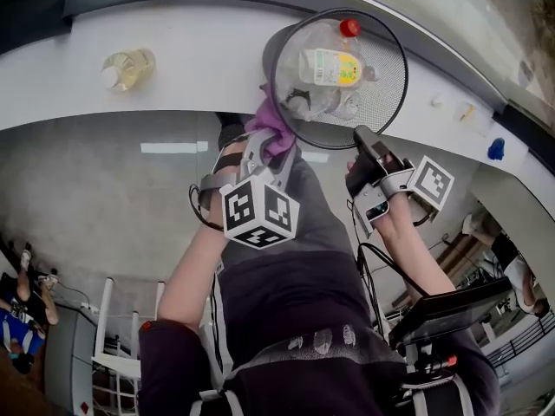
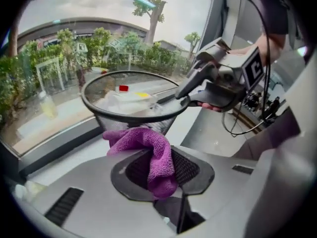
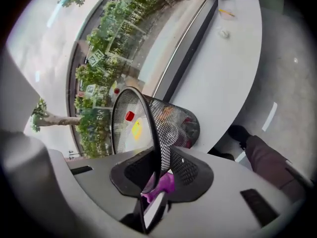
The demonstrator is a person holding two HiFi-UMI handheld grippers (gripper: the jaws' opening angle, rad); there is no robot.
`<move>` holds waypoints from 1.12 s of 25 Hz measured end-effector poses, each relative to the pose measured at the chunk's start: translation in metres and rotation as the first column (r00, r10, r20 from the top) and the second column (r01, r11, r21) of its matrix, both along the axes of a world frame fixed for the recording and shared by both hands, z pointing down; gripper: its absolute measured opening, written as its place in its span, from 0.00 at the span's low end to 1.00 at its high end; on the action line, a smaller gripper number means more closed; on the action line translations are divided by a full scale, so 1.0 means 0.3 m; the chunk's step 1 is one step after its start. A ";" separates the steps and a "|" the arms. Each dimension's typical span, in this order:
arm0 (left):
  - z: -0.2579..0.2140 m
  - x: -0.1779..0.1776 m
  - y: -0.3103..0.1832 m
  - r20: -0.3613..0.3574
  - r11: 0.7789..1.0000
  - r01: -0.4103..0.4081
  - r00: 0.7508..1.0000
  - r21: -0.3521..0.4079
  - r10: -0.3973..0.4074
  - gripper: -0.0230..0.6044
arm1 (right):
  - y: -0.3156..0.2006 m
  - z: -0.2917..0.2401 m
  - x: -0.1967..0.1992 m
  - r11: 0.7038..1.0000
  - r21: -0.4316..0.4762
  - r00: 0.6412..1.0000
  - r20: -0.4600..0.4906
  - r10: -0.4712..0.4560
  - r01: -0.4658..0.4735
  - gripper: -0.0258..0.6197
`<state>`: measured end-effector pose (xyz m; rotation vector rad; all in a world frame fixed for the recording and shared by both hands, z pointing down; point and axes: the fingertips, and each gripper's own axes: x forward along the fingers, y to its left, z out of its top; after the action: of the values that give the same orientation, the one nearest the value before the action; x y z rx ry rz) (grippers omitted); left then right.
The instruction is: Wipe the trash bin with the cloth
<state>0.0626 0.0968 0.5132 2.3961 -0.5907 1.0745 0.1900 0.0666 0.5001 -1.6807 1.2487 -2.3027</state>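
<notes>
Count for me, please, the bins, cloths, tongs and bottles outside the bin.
Bin: 1
Cloth: 1
Left tongs, right tongs: 2
Bottle outside the bin: 1
Total: 5

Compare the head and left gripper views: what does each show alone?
Only the head view: the blue object on the counter and the marker cube of the left gripper. Only the left gripper view: trees outside, and its fingers pinching the purple cloth up close. Both: the mesh trash bin, the cloth, and the right gripper clamped on the rim.
</notes>
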 end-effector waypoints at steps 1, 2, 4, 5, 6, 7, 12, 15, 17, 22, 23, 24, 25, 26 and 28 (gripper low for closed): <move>0.009 0.031 0.034 -0.028 0.999 -0.023 0.999 -0.032 0.022 0.17 | 0.001 0.001 -0.001 1.000 -0.002 1.000 -0.001 -0.002 0.002 0.15; 0.016 0.057 0.060 -0.053 0.998 -0.039 0.998 -0.059 0.036 0.17 | 0.002 0.002 -0.002 1.000 -0.002 1.000 -0.004 -0.013 0.013 0.15; 0.037 0.054 0.073 -0.064 0.996 -0.024 0.998 -0.088 0.019 0.17 | -0.002 -0.001 -0.009 0.998 0.004 0.998 -0.010 -0.059 0.059 0.15; 0.052 0.015 0.056 -0.046 0.996 0.012 0.999 -0.092 -0.016 0.17 | -0.005 -0.010 -0.013 0.996 0.012 0.996 -0.012 -0.090 0.090 0.16; 0.072 -0.049 0.025 -0.015 0.993 0.069 0.997 -0.092 -0.070 0.17 | -0.006 -0.028 -0.010 0.992 0.023 0.992 -0.017 -0.125 0.126 0.19; 0.092 -0.128 -0.018 0.023 0.987 0.138 0.990 -0.085 -0.136 0.17 | -0.002 -0.054 0.002 0.985 0.037 0.986 -0.030 -0.166 0.167 0.28; 0.177 -0.378 -0.249 0.161 0.950 0.313 0.938 -0.020 -0.306 0.18 | 0.018 -0.214 0.151 0.929 0.061 0.904 -0.260 -0.339 0.366 0.33; 0.263 -0.447 -0.351 0.231 0.940 0.341 0.916 -0.018 -0.328 0.24 | -0.077 -0.316 0.170 0.861 0.221 0.861 -0.355 -0.366 0.457 0.33; 0.316 -0.484 -0.375 0.277 0.932 0.358 0.902 -0.054 -0.330 0.42 | -0.112 -0.367 0.194 0.852 0.269 0.860 -0.390 -0.330 0.449 0.33; 0.299 -0.522 -0.405 0.333 0.938 0.336 0.896 -0.081 -0.292 0.45 | -0.183 -0.532 0.249 0.841 0.369 0.866 -0.456 -0.205 0.394 0.32; 0.258 -0.523 -0.425 0.313 0.942 0.328 0.904 -0.075 -0.290 0.45 | -0.205 -0.576 0.232 0.826 0.419 0.879 -0.443 -0.177 0.377 0.32; 0.200 -0.528 -0.448 0.283 0.943 0.327 0.912 -0.064 -0.297 0.45 | -0.229 -0.618 0.206 0.806 0.464 0.890 -0.428 -0.159 0.367 0.32; 0.124 -0.531 -0.471 0.244 0.943 0.331 0.919 -0.046 -0.310 0.45 | -0.253 -0.656 0.178 0.785 0.494 0.893 -0.421 -0.160 0.374 0.32; 0.032 -0.527 -0.493 0.197 0.941 0.337 0.924 -0.022 -0.327 0.45 | -0.278 -0.694 0.153 0.762 0.510 0.887 -0.426 -0.178 0.398 0.32; -0.185 -0.494 -0.540 0.090 0.938 0.343 0.934 0.049 -0.346 0.45 | -0.319 -0.778 0.112 0.712 0.527 0.862 -0.455 -0.224 0.463 0.32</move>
<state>-0.0856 -0.0652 0.4576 2.1650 -1.0256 1.0334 0.2236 -0.0291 0.2667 -1.7331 2.2690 -1.4148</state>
